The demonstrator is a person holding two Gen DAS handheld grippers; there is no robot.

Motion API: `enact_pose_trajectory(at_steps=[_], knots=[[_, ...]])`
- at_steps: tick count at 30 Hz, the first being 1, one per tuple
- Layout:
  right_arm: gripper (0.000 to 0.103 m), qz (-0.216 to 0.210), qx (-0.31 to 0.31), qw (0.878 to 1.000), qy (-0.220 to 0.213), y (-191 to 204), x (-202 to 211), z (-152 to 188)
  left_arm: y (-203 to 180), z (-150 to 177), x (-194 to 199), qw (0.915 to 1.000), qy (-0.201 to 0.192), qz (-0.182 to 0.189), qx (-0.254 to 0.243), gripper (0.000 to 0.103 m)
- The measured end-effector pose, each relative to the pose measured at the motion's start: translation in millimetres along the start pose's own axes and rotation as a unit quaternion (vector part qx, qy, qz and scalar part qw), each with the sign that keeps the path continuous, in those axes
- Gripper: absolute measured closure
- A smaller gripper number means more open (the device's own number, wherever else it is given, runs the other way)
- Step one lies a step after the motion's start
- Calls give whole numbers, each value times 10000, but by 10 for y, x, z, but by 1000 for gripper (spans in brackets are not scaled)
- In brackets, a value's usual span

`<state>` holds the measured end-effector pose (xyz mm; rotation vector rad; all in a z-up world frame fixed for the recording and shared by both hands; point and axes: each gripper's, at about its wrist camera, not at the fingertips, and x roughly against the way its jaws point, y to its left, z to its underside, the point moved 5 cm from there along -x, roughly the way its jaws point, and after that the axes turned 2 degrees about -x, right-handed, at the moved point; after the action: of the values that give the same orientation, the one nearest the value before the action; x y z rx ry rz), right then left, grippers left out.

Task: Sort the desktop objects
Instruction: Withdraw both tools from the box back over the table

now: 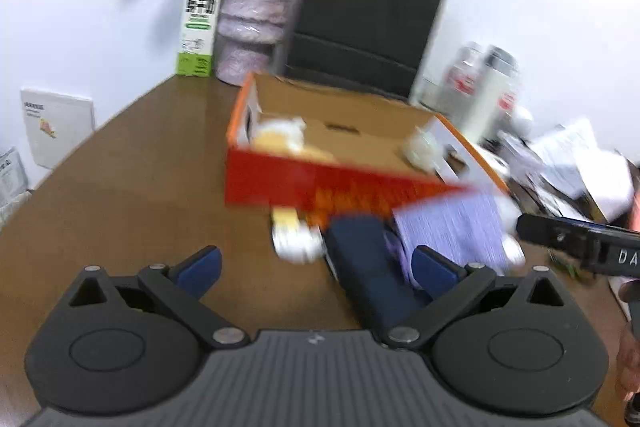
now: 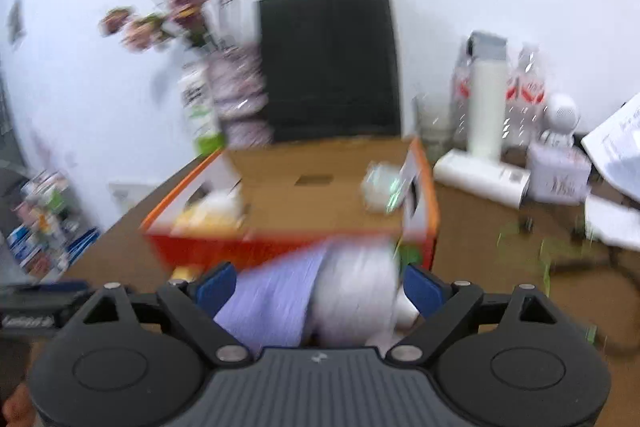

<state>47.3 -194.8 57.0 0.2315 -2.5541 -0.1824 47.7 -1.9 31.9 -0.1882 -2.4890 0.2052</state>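
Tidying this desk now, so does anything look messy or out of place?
Yes. Loose papers lie heaped and overlapping at the table's right end, beside the orange cardboard box. Both views are blurred, so finer damage or spills cannot be judged.

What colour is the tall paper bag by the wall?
Black bag, clearest in the right wrist view.

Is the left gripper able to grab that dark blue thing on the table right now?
Probably yes. The left gripper is open, and the dark blue flat object lies just ahead on the brown wooden table, partly between the fingers, with nothing covering it.
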Motion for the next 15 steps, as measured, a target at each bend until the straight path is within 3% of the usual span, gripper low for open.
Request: enact_pose_trajectory(at_steps=[5,10,15], knots=[[13,-69,-72,9999,-3,153,308,719,-28,585,193,9999,-15,12,-137,0],[13,34,194,9998,58,255,384,1087,-1,729,248,9994,-155,-145,-285,0],[12,222,319,9992,45,296,412,1211,-6,774,216,9978,-191,-418,-484,0]])
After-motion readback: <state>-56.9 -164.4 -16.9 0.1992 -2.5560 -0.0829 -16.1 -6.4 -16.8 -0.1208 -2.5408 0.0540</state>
